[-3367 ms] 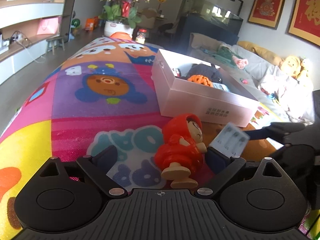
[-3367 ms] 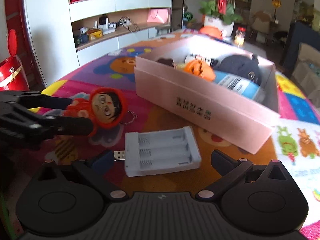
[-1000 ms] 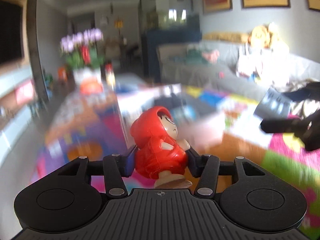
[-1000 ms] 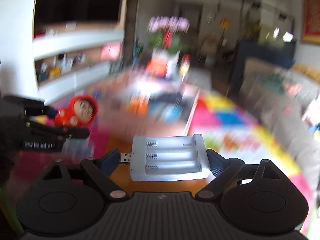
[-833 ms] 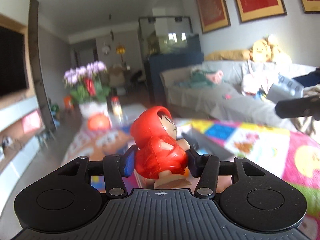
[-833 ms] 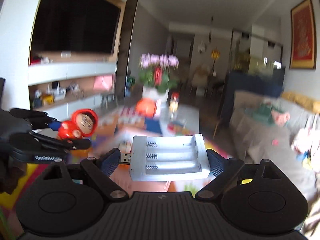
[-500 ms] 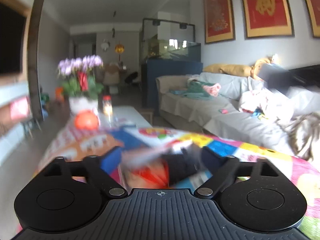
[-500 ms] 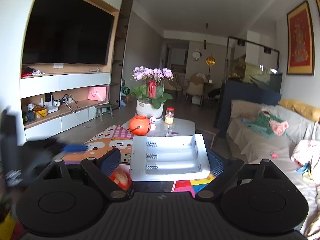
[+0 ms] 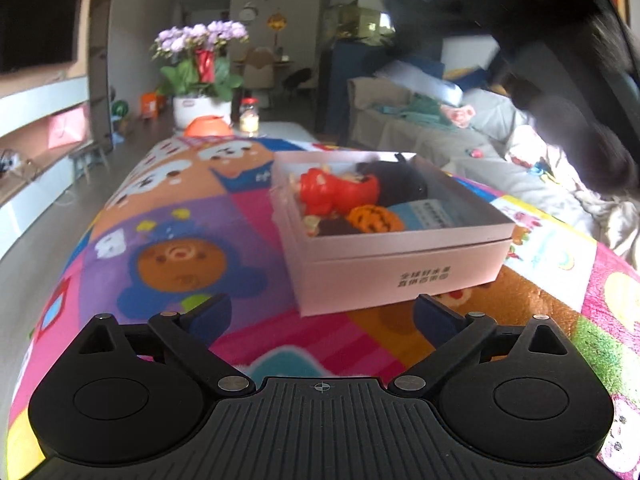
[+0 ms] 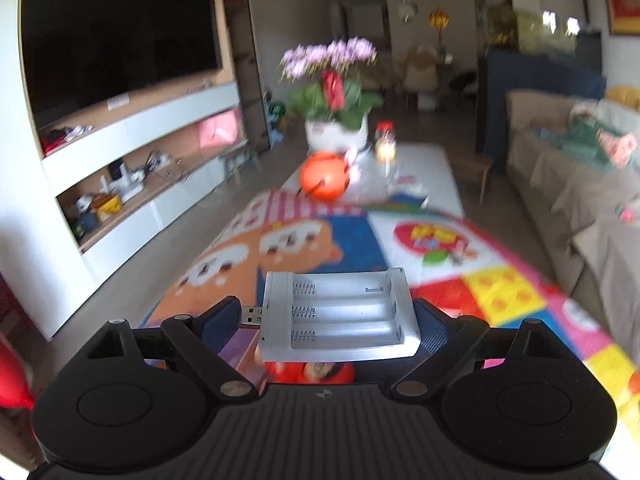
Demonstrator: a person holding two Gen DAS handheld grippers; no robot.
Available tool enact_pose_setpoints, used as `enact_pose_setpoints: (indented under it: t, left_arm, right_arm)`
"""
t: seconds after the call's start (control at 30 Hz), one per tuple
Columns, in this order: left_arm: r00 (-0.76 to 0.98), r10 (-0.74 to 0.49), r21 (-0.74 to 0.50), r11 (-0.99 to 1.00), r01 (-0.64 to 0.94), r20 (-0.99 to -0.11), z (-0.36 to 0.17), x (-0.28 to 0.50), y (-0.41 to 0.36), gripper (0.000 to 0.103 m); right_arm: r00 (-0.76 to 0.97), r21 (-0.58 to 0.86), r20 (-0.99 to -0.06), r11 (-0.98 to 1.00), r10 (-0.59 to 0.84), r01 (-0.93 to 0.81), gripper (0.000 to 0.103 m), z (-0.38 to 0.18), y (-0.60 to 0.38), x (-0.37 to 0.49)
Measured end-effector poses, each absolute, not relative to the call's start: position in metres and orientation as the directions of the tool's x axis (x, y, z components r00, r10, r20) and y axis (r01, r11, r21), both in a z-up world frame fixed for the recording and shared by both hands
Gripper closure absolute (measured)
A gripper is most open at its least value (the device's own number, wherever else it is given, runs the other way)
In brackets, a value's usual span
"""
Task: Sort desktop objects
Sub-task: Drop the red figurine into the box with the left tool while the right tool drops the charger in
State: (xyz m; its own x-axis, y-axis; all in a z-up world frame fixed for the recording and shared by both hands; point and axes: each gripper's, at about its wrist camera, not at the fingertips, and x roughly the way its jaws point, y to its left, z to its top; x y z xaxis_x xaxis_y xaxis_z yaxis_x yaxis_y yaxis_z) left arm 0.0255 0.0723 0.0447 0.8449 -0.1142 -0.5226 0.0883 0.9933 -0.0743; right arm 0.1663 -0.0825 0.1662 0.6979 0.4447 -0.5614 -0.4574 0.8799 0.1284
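The pink box stands on the colourful mat in the left wrist view. The red hooded doll lies inside it beside an orange pumpkin toy and a dark object. My left gripper is open and empty, just in front of the box. My right gripper is shut on the white battery charger, held high in the air; the doll shows just below it. The right gripper appears blurred at upper right in the left wrist view, above the box.
A white flower pot with purple flowers and an orange ball stand at the table's far end. A sofa with clothes and toys runs along the right. Shelving and a TV line the left wall.
My left gripper has opened and let go of the red doll, which now lies in the box. My right gripper has carried the charger up over the box.
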Motion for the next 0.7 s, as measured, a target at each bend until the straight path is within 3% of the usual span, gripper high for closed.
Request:
enact_pose_setpoints:
  t: [0.13, 0.4, 0.7]
  left_arm:
    - [0.828, -0.128, -0.093, 0.991, 0.092, -0.547, 0.038, 0.024, 0.065, 0.0]
    - [0.807, -0.142, -0.082, 0.99, 0.116, -0.573, 0.037, 0.012, 0.041, 0.0]
    - [0.787, -0.018, -0.046, 0.999, -0.013, -0.617, 0.023, 0.008, 0.02, 0.0]
  right_arm:
    - [0.677, 0.087, -0.605, 0.88, 0.42, -0.468, 0.007, 0.144, -0.094, 0.152]
    - [0.735, 0.137, -0.535, 0.901, 0.416, -0.411, 0.0, 0.129, -0.174, 0.089]
    - [0.695, 0.118, -0.638, 0.934, 0.331, -0.337, 0.0, 0.046, -0.201, 0.029]
